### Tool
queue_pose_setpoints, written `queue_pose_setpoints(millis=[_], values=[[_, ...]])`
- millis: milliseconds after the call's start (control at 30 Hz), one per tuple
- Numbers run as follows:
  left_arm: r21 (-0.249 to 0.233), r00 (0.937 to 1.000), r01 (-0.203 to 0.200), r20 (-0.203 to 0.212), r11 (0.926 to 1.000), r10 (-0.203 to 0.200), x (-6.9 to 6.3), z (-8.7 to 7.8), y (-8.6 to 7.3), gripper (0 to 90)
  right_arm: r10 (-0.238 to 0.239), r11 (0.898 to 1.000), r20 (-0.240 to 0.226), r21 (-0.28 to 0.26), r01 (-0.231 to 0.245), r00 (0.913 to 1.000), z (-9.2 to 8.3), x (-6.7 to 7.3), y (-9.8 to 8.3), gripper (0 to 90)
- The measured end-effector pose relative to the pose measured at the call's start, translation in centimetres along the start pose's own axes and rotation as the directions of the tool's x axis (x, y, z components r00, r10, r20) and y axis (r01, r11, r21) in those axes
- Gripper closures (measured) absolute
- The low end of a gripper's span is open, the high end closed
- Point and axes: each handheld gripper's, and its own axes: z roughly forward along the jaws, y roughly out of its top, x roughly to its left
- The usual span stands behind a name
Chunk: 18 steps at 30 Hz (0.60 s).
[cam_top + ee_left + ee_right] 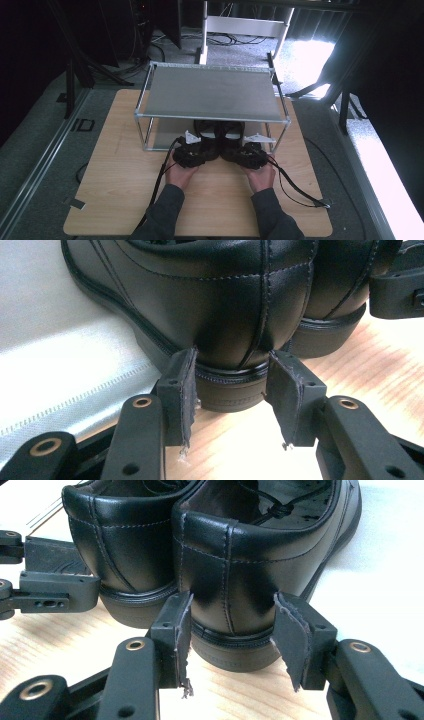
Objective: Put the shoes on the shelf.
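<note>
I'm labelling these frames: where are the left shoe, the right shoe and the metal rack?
left shoe (225,315), left gripper view, back of heel.
right shoe (235,575), right gripper view, back of heel.
metal rack (210,92), high view, top shelf.

Two black leather shoes stand upright side by side, touching, heels toward the person. The left shoe (220,305) and right shoe (260,555) have toes under the rack, heels over the desk.

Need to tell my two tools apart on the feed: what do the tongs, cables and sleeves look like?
Both tongs, left and right, are black, each topped by a pale grey three-cornered plate. Their jaws are black bars with brass-ringed holes and worn dark pads with frayed edges. A black cable trails from each. The person's sleeves are dark grey.
</note>
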Motion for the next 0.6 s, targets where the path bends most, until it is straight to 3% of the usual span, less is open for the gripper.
queue_pose_setpoints(millis=[367, 600], values=[[0.005, 0.9999, 0.005, -0.014, 1.0, -0.005, 0.4, 0.3, 0.3, 55.3, -0.005, 1.0, 0.006, -0.002, 0.005, 1.0, 0.4, 0.0, 0.3, 49.5], [0.01, 0.999, 0.04, -0.021, 0.9992, -0.039, 1.0, 0.6, 0.6, 56.7, 0.011, 1.0, 0.018, -0.008, -0.011, 0.9998, 1.1, 0.3, 0.6, 49.6]])
